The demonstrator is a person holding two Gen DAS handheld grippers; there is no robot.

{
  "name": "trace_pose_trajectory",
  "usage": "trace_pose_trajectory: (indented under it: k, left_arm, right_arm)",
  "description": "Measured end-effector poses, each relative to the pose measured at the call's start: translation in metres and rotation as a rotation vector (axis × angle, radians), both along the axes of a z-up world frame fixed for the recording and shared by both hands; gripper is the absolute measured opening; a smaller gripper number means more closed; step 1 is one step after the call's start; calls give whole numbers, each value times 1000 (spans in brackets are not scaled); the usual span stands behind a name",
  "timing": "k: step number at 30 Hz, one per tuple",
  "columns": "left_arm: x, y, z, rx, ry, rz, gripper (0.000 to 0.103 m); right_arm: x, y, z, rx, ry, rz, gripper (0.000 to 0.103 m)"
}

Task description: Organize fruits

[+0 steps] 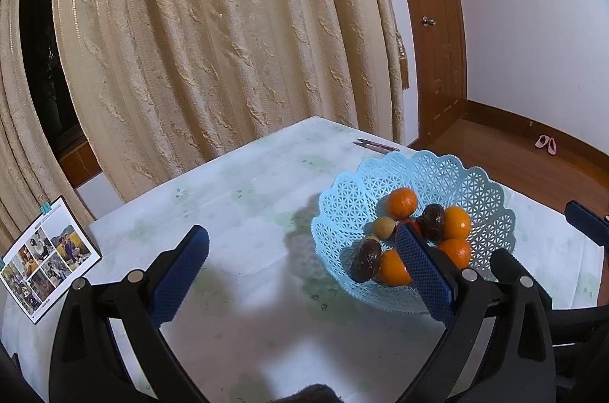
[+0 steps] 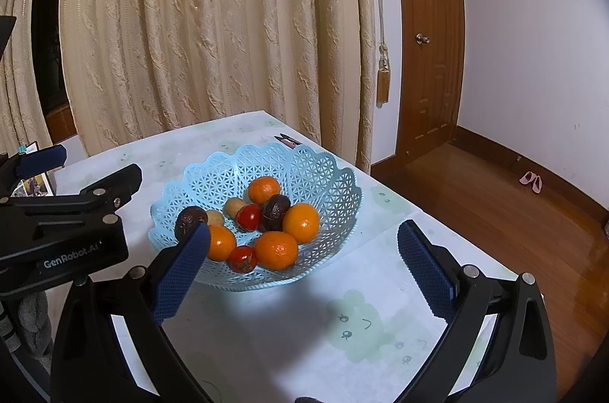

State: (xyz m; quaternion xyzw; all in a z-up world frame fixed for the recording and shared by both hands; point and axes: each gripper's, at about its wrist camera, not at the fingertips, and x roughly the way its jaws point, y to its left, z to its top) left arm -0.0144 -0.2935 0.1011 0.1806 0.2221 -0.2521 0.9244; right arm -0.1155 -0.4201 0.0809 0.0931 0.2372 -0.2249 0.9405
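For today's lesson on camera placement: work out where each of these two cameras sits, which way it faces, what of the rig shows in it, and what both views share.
Left wrist: sits on the left claw, above the table, facing the curtain; its open fingers frame the view, with the basket to its right.
Right wrist: sits on the right claw, facing the same way with the basket nearly centred; its open fingers show, and the left claw's body at left.
Shared: blue basket of fruit, curtain, door, pink slippers.
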Motion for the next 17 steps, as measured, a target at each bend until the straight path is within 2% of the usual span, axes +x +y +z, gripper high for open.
trace_pose_trajectory:
  k: [12,17]
  left_arm:
    - [-3,1,3,5,7,-4,98]
    - [9,22,-5,5,94,41,98]
  right_arm:
    - [-2,3,-1,3,18,-3,100]
    - [1,13,-3,17,36,27,100]
